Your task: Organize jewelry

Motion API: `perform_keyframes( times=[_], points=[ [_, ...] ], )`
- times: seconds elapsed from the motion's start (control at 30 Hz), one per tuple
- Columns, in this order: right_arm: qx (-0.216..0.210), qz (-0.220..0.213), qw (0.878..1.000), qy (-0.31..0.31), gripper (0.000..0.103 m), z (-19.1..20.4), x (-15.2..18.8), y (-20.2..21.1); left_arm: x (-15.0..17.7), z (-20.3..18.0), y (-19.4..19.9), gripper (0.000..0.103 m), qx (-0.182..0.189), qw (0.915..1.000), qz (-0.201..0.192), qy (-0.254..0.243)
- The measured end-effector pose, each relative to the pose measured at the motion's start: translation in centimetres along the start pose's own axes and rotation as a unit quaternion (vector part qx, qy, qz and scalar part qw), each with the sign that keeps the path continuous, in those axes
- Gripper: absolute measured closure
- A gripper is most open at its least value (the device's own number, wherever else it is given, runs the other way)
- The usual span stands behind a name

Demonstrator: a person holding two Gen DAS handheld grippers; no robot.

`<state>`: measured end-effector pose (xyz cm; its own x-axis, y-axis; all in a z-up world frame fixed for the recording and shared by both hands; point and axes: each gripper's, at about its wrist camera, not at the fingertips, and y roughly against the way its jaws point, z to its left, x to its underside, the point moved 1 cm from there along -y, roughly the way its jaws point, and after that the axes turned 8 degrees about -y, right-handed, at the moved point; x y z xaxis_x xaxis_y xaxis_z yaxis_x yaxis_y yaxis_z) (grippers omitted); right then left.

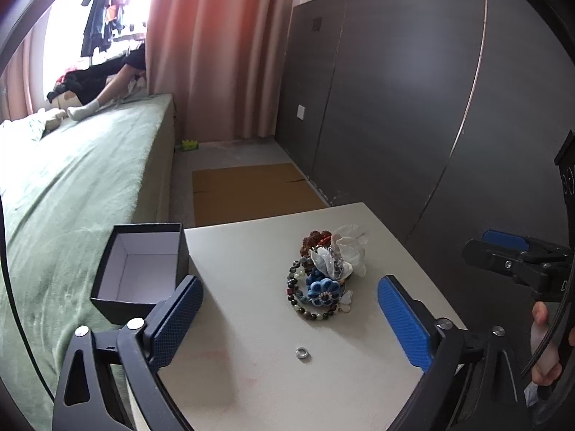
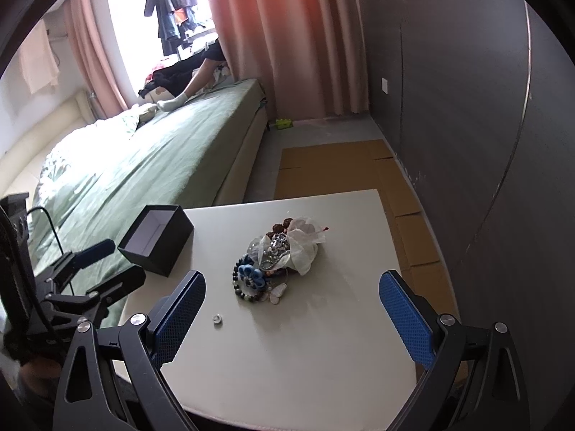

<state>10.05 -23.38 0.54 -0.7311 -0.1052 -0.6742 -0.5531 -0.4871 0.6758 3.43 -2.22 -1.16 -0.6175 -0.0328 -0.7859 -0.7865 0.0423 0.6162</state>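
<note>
A pile of jewelry (image 1: 325, 274) lies in the middle of a small white table (image 1: 251, 377): bead bracelets, a blue flower piece, a white butterfly piece and sheer white fabric. The pile also shows in the right wrist view (image 2: 276, 258). A silver ring (image 1: 302, 353) lies alone in front of it, and it also shows in the right wrist view (image 2: 217, 319). An open, empty black box (image 1: 142, 271) sits at the table's left edge (image 2: 156, 239). My left gripper (image 1: 289, 309) is open above the table's near side, with the ring between its fingers. My right gripper (image 2: 293, 309) is open and empty.
A bed with a green cover (image 1: 72, 186) runs along the left of the table. A dark grey panelled wall (image 1: 413, 107) stands on the right. Flat cardboard (image 1: 251, 190) lies on the floor beyond the table. A person sits at the bed's far end (image 1: 107, 86).
</note>
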Motion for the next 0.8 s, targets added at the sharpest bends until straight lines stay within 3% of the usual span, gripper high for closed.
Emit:
perform_keyframes(
  times=[0.1, 0.37, 0.47, 0.53, 0.8],
  points=[
    [0.001, 0.006, 1.0, -0.023, 0.005, -0.8, -0.2, -0.3, -0.2, 0.2, -1.2, 0.016, 0.007, 0.9999, 0.011, 0.008],
    [-0.002, 0.025, 0.994, -0.103, 0.005, -3.7, -0.5, -1.5, -0.1, 0.3, -3.7, 0.018, 0.025, 0.9987, 0.04, 0.017],
    [-0.002, 0.033, 0.991, -0.126, 0.005, -4.5, -0.5, -1.9, 0.7, 0.1, -5.1, 0.024, 0.033, 0.997, 0.069, 0.013],
    [0.001, 0.036, 0.99, -0.135, 0.005, -5.1, -0.5, -2.1, 1.5, -0.4, -6.4, 0.036, 0.039, 0.9942, 0.1, -0.003],
    [0.008, 0.041, 0.986, -0.163, 0.005, -7.2, -0.4, -1.9, 4.9, -1.9, -9.8, 0.044, 0.037, 0.9838, 0.169, -0.046]
  ],
)
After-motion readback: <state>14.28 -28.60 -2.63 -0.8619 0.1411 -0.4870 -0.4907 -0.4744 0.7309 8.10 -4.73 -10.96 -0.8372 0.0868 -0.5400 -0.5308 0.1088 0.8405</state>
